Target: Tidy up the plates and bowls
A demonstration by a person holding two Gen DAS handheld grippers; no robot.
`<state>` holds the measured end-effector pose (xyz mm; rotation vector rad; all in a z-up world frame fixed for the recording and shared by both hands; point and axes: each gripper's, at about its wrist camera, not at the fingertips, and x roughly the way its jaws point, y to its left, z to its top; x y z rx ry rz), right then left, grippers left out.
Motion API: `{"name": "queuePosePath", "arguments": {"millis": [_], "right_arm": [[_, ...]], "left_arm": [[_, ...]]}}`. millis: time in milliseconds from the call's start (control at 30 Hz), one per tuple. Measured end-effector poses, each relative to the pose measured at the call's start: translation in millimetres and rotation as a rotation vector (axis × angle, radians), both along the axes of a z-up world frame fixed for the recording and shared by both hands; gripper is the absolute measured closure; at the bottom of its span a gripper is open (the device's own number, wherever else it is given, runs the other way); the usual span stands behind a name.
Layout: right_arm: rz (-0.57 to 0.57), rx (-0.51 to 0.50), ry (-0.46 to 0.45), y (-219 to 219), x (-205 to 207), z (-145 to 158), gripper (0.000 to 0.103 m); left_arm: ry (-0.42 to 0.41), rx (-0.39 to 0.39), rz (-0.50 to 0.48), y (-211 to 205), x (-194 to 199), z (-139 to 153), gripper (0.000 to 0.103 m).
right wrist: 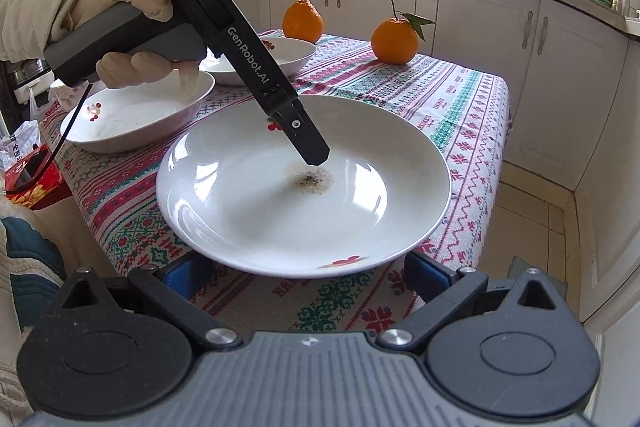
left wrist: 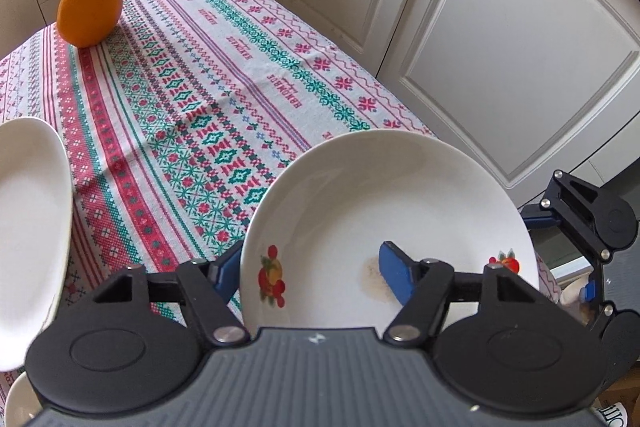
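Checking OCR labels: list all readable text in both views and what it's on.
"DAS" and "Data Acquisition System": body of the black handheld left gripper.
"GenRobot.AI": same gripper's long black arm.
Red woven words on the striped patterned tablecloth: too distorted to read.
Print on the red packet at the table's left: too blurred.

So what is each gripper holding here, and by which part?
The left gripper grips the plate by its near rim, one finger under, one inside. The right gripper is open and holds nothing.
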<state>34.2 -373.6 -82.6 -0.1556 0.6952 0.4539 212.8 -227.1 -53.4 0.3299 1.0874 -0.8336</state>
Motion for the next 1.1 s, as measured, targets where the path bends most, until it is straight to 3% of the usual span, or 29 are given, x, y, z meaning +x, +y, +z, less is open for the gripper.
{"name": "queuePosePath", "arguments": {"millis": [367,700,1100], "right_arm": [[0.008,-0.012,0.020,2.9,1.5,3.1,0.004],[0.009,-0.017,0.005,2.3,3.0,18.8,0.005],[0.038,-0.062,-0.014,-7.1,33.2,29.2,0.005]], "left_arm": [[-0.006,0.028,-0.040,-4.8,-0.4,0.4,0.036],[-0.035,-0.006,-0.031,0.5,-1.0,12.3,0.036],[-0.064,-0.048,0.012,-4.5,26.0,23.1,0.036]]}}
